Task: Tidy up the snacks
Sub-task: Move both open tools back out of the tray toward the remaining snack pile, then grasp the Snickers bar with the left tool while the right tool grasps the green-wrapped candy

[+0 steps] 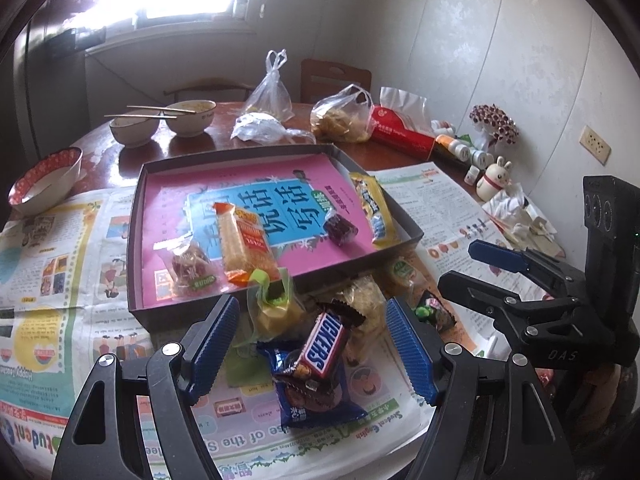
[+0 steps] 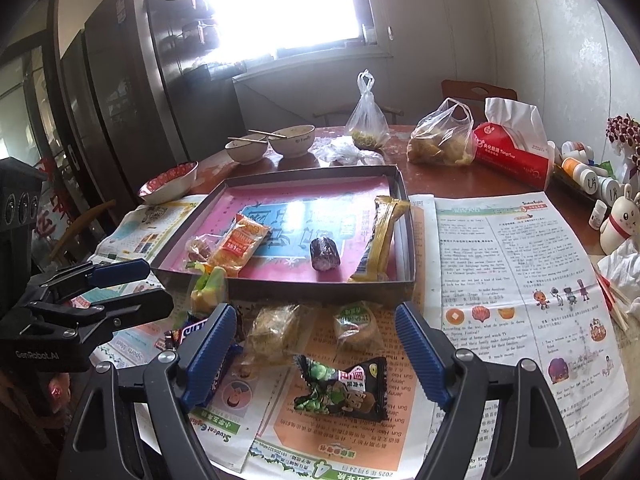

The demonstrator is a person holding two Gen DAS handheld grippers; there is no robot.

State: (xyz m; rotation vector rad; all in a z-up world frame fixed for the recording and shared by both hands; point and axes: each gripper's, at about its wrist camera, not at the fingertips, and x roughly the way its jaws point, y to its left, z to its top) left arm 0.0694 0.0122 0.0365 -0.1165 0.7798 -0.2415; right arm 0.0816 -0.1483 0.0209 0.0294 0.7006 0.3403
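while the left gripper (image 1: 310, 344) hangs over the newspaper (image 1: 52, 264) in the left wrist view, its blue pads stand wide apart and grip nothing. between them lies the snickers bar (image 1: 326, 346), resting on a blue cookie packet (image 1: 316, 394). at twelve o'clock from the bar sits the shallow box (image 1: 138, 216), holding an orange cracker pack (image 1: 246, 242), a clear-wrapped sweet (image 1: 192, 266), a dark candy (image 1: 340, 228) and a yellow bar (image 1: 374, 210) along its three o'clock wall. over at three o'clock, the right gripper (image 1: 476, 268) shows from the side, jaws parted, empty.

across to the right wrist view: the right gripper (image 2: 316, 354) is wide open too, holding nothing. a black and green candy (image 2: 342, 388) lies flat on the newspaper (image 2: 512, 264) between its pads, touching neither. just beyond at twelve o'clock rest a round green-labelled pastry (image 2: 356, 322) and a crumbly clear-wrapped cake (image 2: 274, 330), both outside the box (image 2: 320, 286). at nine o'clock sits the left gripper (image 2: 132, 286), jaws apart.
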